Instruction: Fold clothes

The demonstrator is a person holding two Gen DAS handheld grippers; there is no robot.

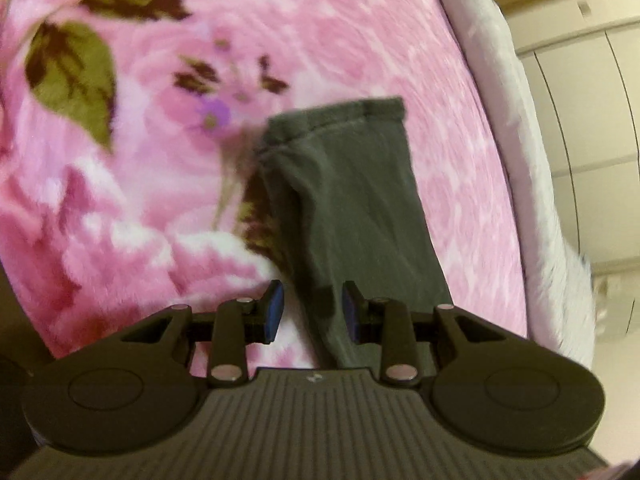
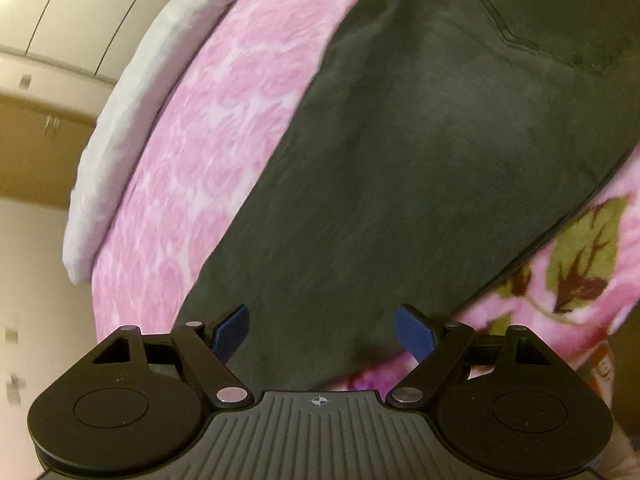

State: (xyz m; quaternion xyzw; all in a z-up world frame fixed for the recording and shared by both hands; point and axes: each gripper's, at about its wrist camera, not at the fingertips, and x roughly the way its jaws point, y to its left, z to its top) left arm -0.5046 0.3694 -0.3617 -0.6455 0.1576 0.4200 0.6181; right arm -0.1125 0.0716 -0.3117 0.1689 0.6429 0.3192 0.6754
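Dark trousers (image 2: 400, 160) lie on the pink blanket (image 1: 320, 20); left claw (image 1: 313, 312) and right claw (image 2: 322, 332) gape, empty.

Both wrist views look down, close — sharing dark trousers (image 1: 352, 208) on pink blanket (image 2: 208, 128).

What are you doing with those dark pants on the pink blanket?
A person is holding two grippers to fold a pair of dark grey trousers spread on a pink flowered blanket. The left gripper is over the leg end, near the hem, and the right gripper is over the wider upper part, where a back pocket shows. Both sets of jaws stand open with cloth showing between them, so nothing is gripped yet.
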